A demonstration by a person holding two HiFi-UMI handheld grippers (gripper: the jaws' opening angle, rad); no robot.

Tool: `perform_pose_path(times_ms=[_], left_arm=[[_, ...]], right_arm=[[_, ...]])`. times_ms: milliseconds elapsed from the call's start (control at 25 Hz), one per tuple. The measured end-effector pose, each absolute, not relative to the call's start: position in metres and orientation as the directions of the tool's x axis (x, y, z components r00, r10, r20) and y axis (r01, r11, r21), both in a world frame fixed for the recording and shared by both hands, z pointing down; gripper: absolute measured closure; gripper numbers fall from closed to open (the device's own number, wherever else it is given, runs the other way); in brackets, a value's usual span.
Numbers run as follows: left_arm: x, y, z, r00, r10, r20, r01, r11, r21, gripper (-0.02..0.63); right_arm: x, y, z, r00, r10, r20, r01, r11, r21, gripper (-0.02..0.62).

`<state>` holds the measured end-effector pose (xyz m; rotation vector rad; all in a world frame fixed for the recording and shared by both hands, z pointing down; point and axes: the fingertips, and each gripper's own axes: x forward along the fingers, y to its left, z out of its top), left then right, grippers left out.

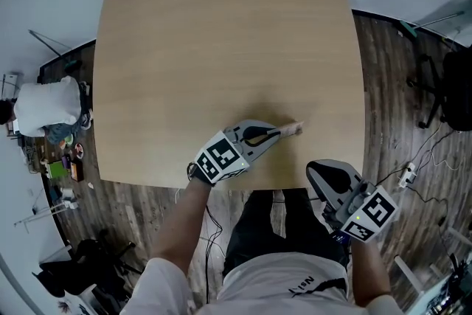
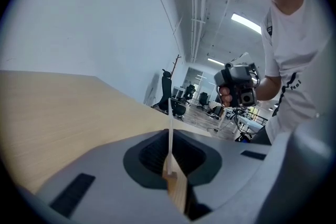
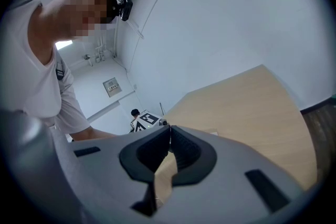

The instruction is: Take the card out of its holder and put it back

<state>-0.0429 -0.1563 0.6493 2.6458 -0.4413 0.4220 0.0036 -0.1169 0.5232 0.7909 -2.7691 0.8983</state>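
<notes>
My left gripper (image 1: 279, 133) lies low over the wooden table (image 1: 221, 26) near its front edge, tips pointing right. It is shut on a thin white card (image 2: 169, 131), which the left gripper view shows edge-on, rising between the closed pads. A small wood-coloured piece (image 2: 177, 189) sits low in the gap beneath it; whether that is the holder I cannot tell. In the head view a pale end (image 1: 295, 129) pokes out past the tips. My right gripper (image 1: 315, 168) hovers off the table's front right corner, shut with nothing in it (image 3: 169, 132).
The tabletop stretches bare beyond the left gripper. On the dark floor, a black office chair (image 1: 446, 92) stands at the right. Cables and a power strip (image 1: 407, 175) lie near it. A white bag (image 1: 46, 107) and small clutter sit at the left.
</notes>
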Motion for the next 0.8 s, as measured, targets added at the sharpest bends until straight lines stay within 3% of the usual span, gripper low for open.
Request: perform_pose_path(times_ms=[800], left_arm=[[-0.041, -0.170, 0.527, 0.882, -0.337, 0.330, -0.430, -0.862, 0.269, 0.580]], right_arm=[[0.008, -0.137, 0.455, -0.833, -0.483, 0.269, -0.553, 0.739, -0.384, 0.580]])
